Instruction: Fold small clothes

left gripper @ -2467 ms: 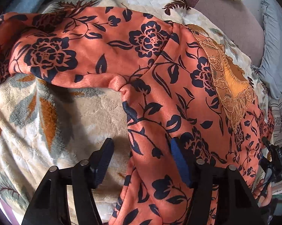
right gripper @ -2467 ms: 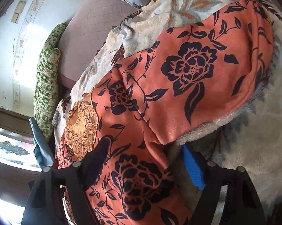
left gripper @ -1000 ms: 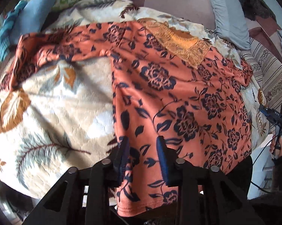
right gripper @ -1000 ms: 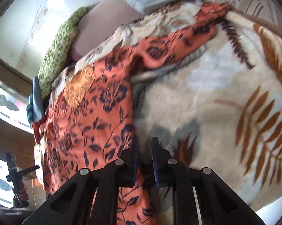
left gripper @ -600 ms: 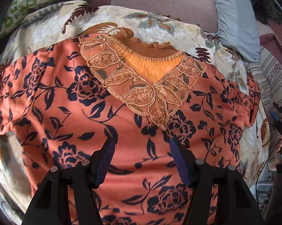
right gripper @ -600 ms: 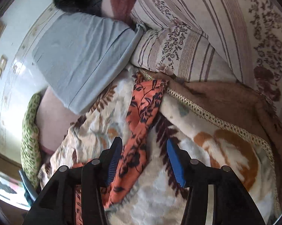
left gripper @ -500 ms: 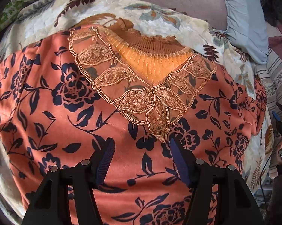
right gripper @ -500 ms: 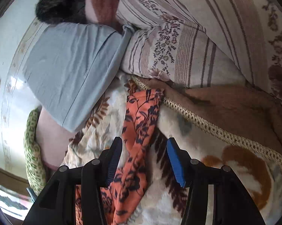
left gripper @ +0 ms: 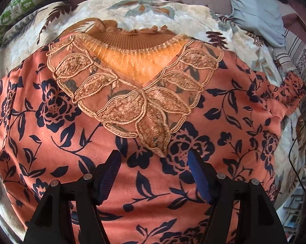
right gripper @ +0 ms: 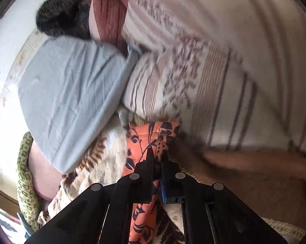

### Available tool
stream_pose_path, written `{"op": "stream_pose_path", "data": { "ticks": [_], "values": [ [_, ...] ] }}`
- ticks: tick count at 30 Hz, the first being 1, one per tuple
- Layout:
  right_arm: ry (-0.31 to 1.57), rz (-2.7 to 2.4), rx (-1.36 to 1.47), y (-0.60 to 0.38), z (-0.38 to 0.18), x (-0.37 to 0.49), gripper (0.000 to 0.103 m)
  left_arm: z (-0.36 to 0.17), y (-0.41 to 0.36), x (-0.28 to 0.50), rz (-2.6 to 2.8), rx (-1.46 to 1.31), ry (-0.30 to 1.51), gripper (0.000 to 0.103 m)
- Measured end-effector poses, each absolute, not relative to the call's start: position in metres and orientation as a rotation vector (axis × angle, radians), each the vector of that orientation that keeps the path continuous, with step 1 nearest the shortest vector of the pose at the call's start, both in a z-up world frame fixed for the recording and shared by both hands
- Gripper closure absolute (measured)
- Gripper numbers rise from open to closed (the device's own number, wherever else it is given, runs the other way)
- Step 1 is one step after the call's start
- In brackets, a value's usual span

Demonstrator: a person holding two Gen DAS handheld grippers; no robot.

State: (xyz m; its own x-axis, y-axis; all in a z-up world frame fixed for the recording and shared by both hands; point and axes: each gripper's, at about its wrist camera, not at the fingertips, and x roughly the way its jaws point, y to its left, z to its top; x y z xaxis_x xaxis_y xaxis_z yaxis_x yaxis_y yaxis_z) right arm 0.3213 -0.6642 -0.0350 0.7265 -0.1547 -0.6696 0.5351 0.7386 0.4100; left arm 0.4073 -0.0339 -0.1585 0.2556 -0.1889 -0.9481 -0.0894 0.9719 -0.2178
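The orange flowered top (left gripper: pixel 132 152) lies spread out flat, front side up, on a cream leaf-print blanket (left gripper: pixel 169 20) on the bed. Its lace neckline (left gripper: pixel 136 93) points toward the far edge of the blanket, and one sleeve (right gripper: pixel 153 136) reaches out to the side, up against a striped pillow (right gripper: pixel 173 81).

Half a second ago the right tongs (right gripper: pixel 157 152) stood open around that sleeve end. Now they are pinched tight on it — the cloth runs right between the two tips. So the sleeve is caught, and it looks ready to be pulled in over the body of the top for the first fold.

The left tongs (left gripper: pixel 153 162) hang over the chest of the top, just below the lace. A second ago they were nearly closed at the hem; now their jaws are spreading wider, and nothing is held between them. The cloth lies under them, not in them.

There are no boxes, baskets or bins to see here. Only soft things lie around the top: a blue pillow (right gripper: pixel 71 93), a green patterned cushion (right gripper: pixel 26 179) and a brown blanket (right gripper: pixel 254 183).
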Motion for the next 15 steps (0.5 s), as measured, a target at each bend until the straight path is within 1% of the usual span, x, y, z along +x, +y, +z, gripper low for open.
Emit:
{"op": "stream_pose_path", "data": {
  "ticks": [2,4,6,7,9,10,11,13,14,15],
  "values": [
    [0.593,-0.529,0.507,-0.670,-0.011,0.298,0.098,-0.149,-0.037,0.413,-0.077,-0.261,1.278,0.036],
    [0.631,-0.595,0.428,-0.679,-0.010,0.289,0.098,-0.148,-0.040,0.422,-0.064,-0.274,1.258,0.036],
    [0.735,-0.617,0.435,-0.690,-0.029,0.289,0.098,-0.158,-0.041,0.432,-0.043,-0.307,1.287,0.036],
    [0.769,-0.614,0.461,-0.695,-0.037,0.285,0.095,-0.168,-0.042,0.437,-0.034,-0.317,1.323,0.036],
    [0.773,-0.577,0.593,-0.707,-0.053,0.276,0.091,-0.176,-0.044,0.441,-0.016,-0.293,1.334,0.036],
    [0.754,-0.555,0.661,-0.711,-0.060,0.269,0.085,-0.176,-0.047,0.442,-0.016,-0.268,1.324,0.034],
    [0.734,-0.544,0.699,-0.714,-0.062,0.265,0.075,-0.177,-0.049,0.443,-0.017,-0.257,1.328,0.033],
    [0.724,-0.522,0.709,-0.712,-0.064,0.267,0.064,-0.178,-0.051,0.445,-0.013,-0.260,1.331,0.034],
    [0.721,-0.521,0.706,-0.710,-0.063,0.269,0.066,-0.178,-0.050,0.445,-0.014,-0.271,1.336,0.035],
    [0.723,-0.517,0.691,-0.706,-0.061,0.271,0.073,-0.177,-0.048,0.445,-0.021,-0.294,1.340,0.035]
  ]
}}
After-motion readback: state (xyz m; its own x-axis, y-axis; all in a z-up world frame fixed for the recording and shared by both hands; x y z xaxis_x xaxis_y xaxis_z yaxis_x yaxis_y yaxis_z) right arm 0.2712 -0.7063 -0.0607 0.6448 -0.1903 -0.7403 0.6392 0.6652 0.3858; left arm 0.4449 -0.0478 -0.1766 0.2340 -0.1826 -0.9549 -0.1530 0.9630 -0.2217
